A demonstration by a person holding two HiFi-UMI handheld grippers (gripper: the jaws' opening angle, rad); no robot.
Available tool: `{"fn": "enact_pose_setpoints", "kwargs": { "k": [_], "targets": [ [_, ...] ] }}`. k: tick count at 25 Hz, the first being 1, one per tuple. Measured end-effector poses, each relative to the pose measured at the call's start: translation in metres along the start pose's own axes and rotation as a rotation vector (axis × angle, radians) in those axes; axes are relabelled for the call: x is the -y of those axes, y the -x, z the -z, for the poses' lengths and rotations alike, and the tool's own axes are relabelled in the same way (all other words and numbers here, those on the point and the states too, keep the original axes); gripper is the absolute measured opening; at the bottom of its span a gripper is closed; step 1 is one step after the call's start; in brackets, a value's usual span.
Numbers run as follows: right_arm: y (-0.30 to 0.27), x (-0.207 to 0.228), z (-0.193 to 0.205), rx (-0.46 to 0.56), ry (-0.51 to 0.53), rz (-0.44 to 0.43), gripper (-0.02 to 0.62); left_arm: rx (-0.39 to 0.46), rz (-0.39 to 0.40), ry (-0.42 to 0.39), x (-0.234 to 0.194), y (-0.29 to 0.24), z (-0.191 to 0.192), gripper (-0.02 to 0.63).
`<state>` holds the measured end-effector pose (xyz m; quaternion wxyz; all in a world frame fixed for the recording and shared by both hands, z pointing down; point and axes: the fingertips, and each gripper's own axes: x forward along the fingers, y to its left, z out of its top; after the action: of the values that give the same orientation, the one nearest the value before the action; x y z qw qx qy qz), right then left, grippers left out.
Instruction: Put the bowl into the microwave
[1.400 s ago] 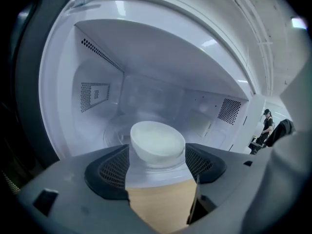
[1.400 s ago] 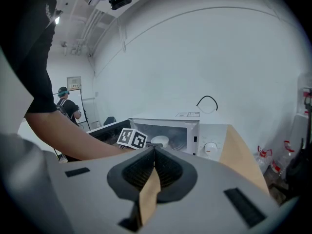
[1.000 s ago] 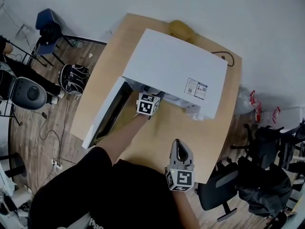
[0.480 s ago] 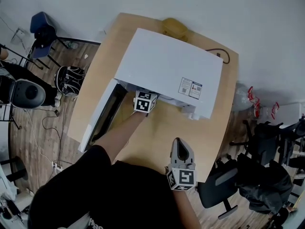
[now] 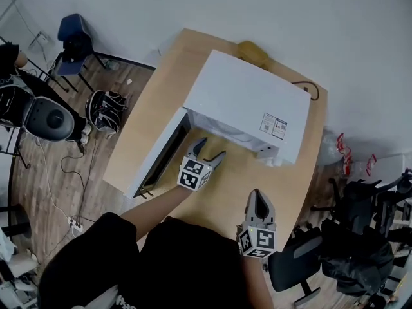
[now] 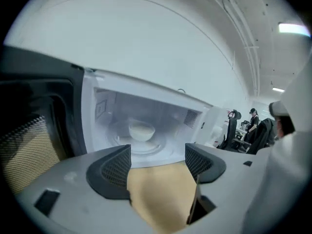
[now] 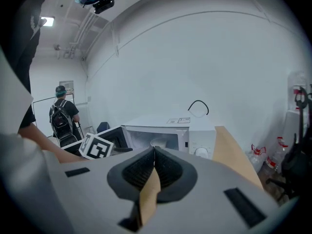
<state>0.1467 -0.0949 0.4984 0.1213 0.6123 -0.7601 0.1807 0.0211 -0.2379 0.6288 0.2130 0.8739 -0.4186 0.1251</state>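
Left tongs (image 5: pixel 211 148) spread wide, holding nothing, just outside the microwave (image 5: pixel 251 98) mouth. The bowl (image 6: pixel 141 129) sits on the turntable (image 6: pixel 114 136) straight ahead of them. The open door (image 5: pixel 161 153) juts out on their left. Right tongs (image 5: pixel 258 198) pressed together, empty, near the table (image 5: pixel 225 179) edge, office chair (image 5: pixel 293 266) just off their right

Your wooden table (image 5: pixel 270 192) stands against a white wall (image 5: pixel 257 5), with a yellowish object (image 5: pixel 253 49) and a looped black cable (image 5: pixel 310 89) at its far edge. On the plank floor (image 5: pixel 58 185) to your left are a blue chair (image 5: pixel 76 34) and a black-and-white bag (image 5: pixel 104 103), and a black office chair (image 5: pixel 293 262) sits just beside the table's near right corner. In the right gripper view, a person wearing a backpack (image 7: pixel 63 113) stands in the background, back turned to you.
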Motion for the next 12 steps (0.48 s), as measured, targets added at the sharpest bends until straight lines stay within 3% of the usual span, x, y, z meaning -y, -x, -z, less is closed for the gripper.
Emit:
{"fn": "enact_pose_setpoints", "kwargs": {
  "k": [8,12],
  "targets": [
    [0.037,-0.035,0.002,0.032,0.002,0.039,0.06,0.107,0.086,0.089,0.065,0.118,-0.024,0.341],
    [0.069,-0.054,0.002,0.035,0.014,0.05,0.06,0.132,0.164,0.099,0.108,0.168,-0.025,0.336]
  ]
}}
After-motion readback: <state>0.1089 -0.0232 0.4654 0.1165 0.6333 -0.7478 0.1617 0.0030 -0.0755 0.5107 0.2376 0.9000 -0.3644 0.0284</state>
